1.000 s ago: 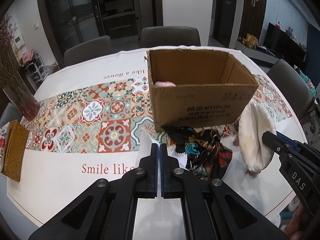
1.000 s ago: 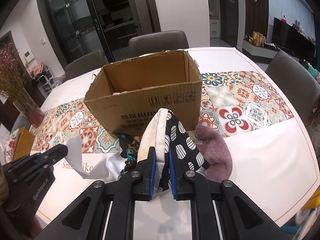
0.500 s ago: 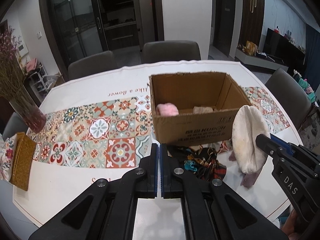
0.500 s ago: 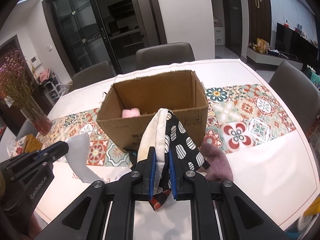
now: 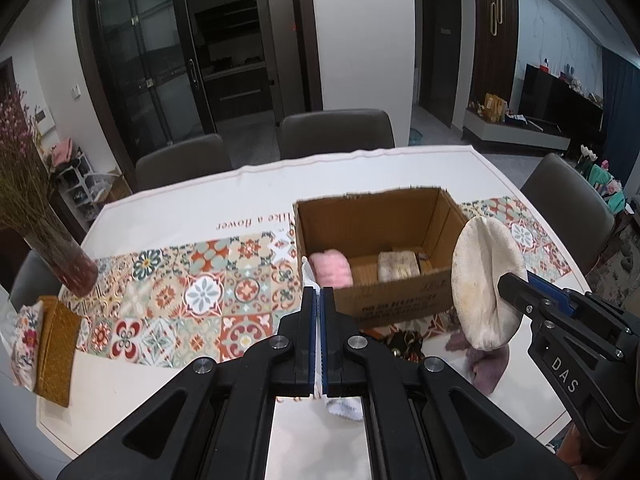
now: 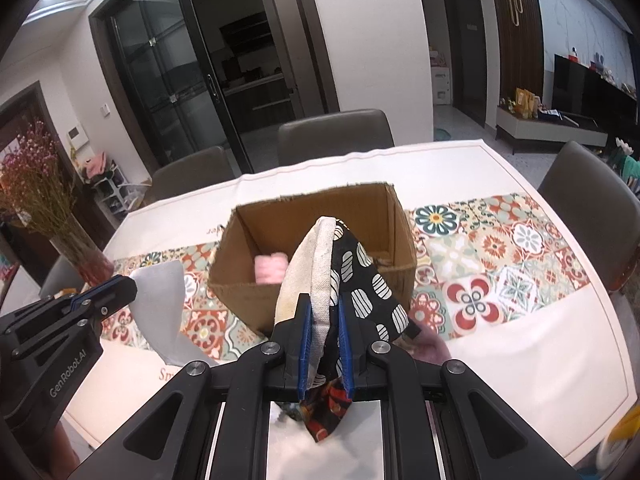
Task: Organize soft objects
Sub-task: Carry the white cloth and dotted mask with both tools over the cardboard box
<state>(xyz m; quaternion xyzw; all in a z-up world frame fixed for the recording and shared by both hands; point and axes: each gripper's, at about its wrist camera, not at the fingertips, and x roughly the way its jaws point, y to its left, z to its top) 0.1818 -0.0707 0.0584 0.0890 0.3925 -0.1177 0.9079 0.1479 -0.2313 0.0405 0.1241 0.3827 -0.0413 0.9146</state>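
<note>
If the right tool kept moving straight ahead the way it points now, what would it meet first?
Probably the cardboard box: the right tool, shut on the padded mitt, points at its near wall. The mitt's tip would likely touch first, though it may pass over the rim; depth is unclear.

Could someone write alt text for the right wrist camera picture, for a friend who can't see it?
The right gripper is shut on a cream and black spotted pot holder, held up before an open cardboard box with a pink fluffy item inside. At left, the left gripper holds a white cloth above the patterned tablecloth.
</note>
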